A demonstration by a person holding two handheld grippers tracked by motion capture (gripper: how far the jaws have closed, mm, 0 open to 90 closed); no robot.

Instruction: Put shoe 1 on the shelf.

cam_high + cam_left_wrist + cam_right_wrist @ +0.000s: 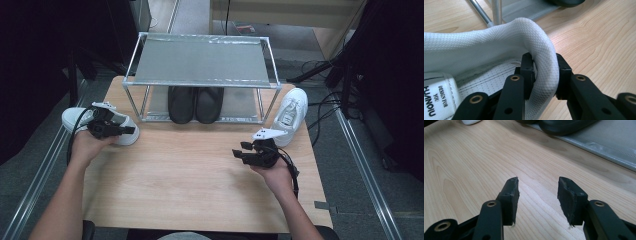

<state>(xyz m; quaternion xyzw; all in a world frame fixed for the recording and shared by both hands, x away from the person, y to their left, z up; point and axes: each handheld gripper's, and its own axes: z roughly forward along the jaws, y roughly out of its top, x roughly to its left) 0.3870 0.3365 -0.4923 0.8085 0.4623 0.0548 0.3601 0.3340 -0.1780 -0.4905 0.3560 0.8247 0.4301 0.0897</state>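
Note:
A white sneaker (pixel 74 118) lies at the table's left edge, and my left gripper (pixel 132 130) is shut on its padded heel collar. In the left gripper view the left gripper (pixel 545 68) pinches that white mesh collar (pixel 541 42) from both sides, with the sneaker's insole (pixel 486 82) below. A second white sneaker (pixel 291 112) lies at the right end of the rack. My right gripper (pixel 240 149) hovers over the table right of centre, open with nothing in it. The right gripper view shows the right gripper (pixel 537 192) with bare wood between its jaws.
A two-level metal shoe rack (pixel 200 61) stands at the back of the wooden table (pixel 190 180). A pair of black shoes (pixel 195 104) sits on its lower shelf (pixel 604 142). A rack leg (pixel 496 11) stands just beyond the held sneaker. Cables and dark stands crowd the floor at the right.

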